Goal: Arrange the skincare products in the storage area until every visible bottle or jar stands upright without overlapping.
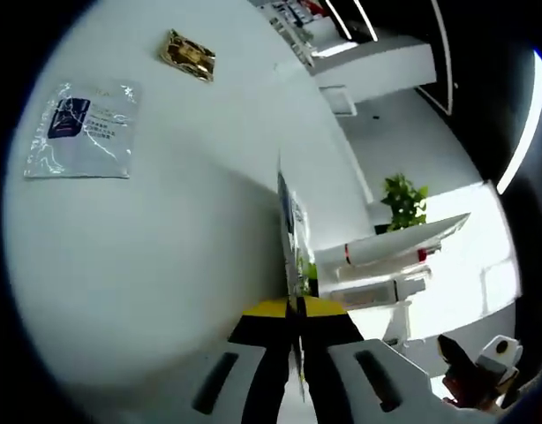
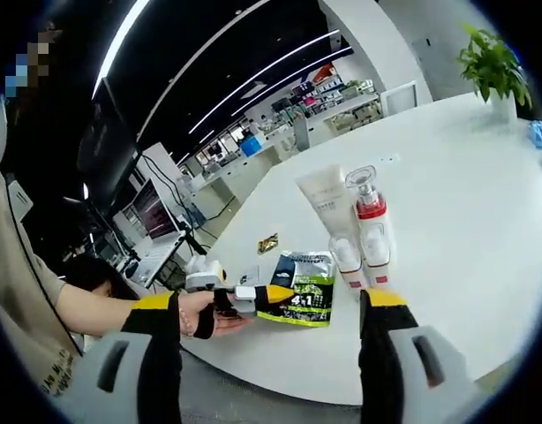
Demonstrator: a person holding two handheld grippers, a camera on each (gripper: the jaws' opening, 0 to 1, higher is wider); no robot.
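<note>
My left gripper (image 1: 296,307) is shut on a thin green and black sachet (image 1: 290,238), seen edge-on between its yellow tips. In the right gripper view a hand holds that left gripper (image 2: 253,299), with the sachet (image 2: 304,287) just above the white table (image 2: 447,230). Behind the sachet a cream tube (image 2: 328,208) stands on its cap, beside a white pump bottle (image 2: 370,225) with a red collar; both are upright and close together. My right gripper (image 2: 269,302) is open, nothing between its fingers, short of the table's near edge. The tube (image 1: 386,250) and bottle (image 1: 377,290) appear sideways.
A clear and white sachet (image 1: 81,132) and a small gold sachet (image 1: 188,55) lie flat on the table (image 1: 165,265). The gold sachet (image 2: 267,243) lies behind the green one. A potted plant (image 2: 492,57) stands at the far edge. A person sits at the left.
</note>
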